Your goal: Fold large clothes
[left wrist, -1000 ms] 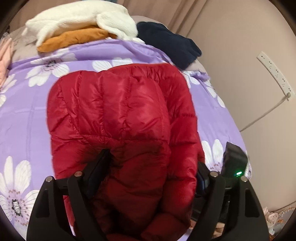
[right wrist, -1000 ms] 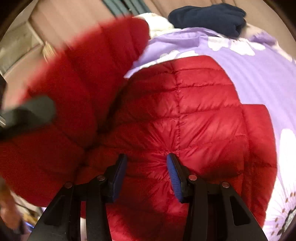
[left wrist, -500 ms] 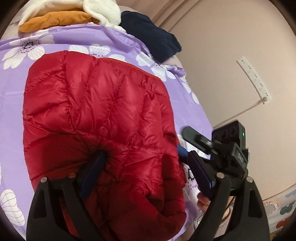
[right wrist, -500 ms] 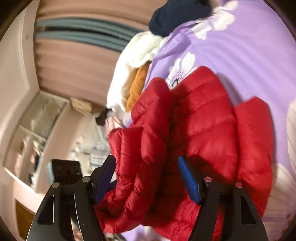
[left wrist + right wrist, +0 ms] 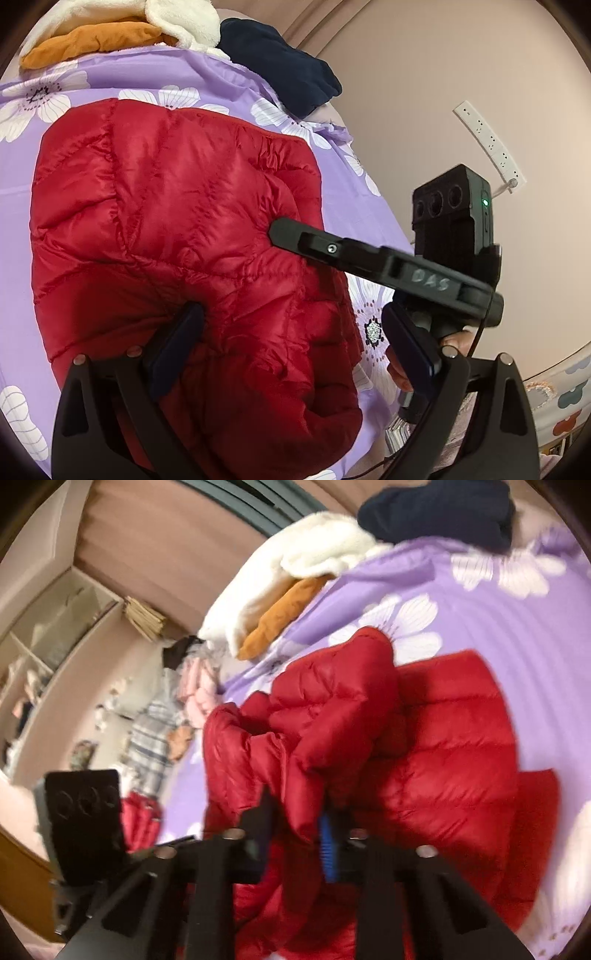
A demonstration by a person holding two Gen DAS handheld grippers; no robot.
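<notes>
The right gripper [image 5: 295, 830], angled downward, has just closed its jaws on a fold of the red jacket [image 5: 177, 229] lying on the bed [image 5: 207, 70]. The left gripper [image 5: 291, 343], also tilted down, has just been opening wide, its jaws straddling the jacket's near edge without pinching.

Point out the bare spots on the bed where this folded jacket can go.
Bare purple sheet lies between the red jacket and the white-and-orange pile, and along the jacket's left edge. The far corner is crowded by the navy garment; the right strip beside the wall is narrow.
</notes>
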